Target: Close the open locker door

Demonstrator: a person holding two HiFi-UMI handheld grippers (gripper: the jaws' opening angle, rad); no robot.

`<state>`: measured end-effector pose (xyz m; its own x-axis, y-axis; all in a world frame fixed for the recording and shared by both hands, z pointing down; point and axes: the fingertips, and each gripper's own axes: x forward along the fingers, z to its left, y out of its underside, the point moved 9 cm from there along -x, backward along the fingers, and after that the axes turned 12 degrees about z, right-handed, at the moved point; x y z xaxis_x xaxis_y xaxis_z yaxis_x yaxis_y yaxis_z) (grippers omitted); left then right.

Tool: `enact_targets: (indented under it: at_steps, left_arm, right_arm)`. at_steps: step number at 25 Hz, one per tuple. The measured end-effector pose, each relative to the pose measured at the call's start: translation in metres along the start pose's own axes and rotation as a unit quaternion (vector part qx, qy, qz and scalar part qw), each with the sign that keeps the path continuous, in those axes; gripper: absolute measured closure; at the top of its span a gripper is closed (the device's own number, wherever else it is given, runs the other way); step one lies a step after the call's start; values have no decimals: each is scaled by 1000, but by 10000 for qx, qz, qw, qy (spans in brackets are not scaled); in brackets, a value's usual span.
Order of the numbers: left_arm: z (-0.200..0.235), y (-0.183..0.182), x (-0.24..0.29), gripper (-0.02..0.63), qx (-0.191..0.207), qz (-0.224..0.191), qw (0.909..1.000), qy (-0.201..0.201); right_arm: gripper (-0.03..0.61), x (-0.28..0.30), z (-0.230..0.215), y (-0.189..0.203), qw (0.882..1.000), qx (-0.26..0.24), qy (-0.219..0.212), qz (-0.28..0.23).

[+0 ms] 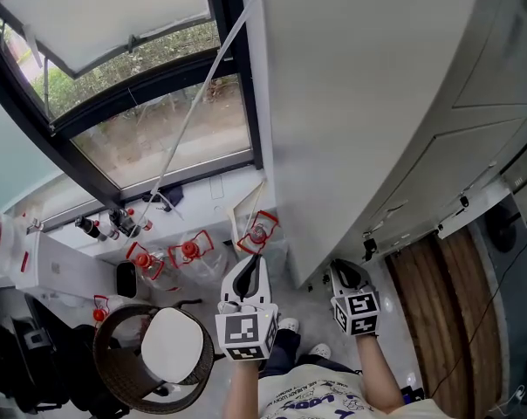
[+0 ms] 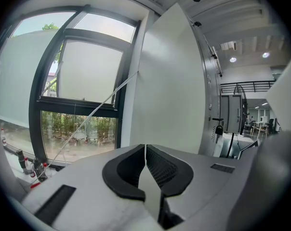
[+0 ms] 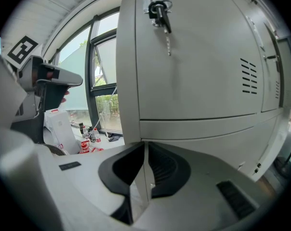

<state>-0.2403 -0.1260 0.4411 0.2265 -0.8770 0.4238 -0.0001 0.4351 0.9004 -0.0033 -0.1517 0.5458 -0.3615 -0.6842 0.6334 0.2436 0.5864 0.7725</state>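
Observation:
A tall white locker bank fills the right of the head view. In the right gripper view, a locker door with vent slots and a key in its lock stands just ahead. Whether it stands ajar I cannot tell. My right gripper points at the door's lower left corner, jaws together with nothing between them. It shows low against the locker's foot. My left gripper is held beside it, also shut and empty, facing the locker's plain side panel.
A dark-framed window with a white cord lies to the left. Below it are red-capped bottles and a round basket with a white lid. Padlocked doors and a wooden floor strip lie to the right.

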Motion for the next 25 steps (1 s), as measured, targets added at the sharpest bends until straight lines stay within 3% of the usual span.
enact_targets:
  at_steps: [12,18,25]
  left_arm:
    - [-10,-7,3,600,101,-76,9999,69]
    - [-16,-14,-2,600,154,-219,9996,83]
    - [-23,-24,-9,600,233,-409,9988,97]
  right_arm:
    - [557,-12,-5,-4,9998,42,-36,-182]
    - [557,-41,-17,-10,9973,202,441,-543]
    - [557,-89,-35,-29,9865,445,1035,-1192]
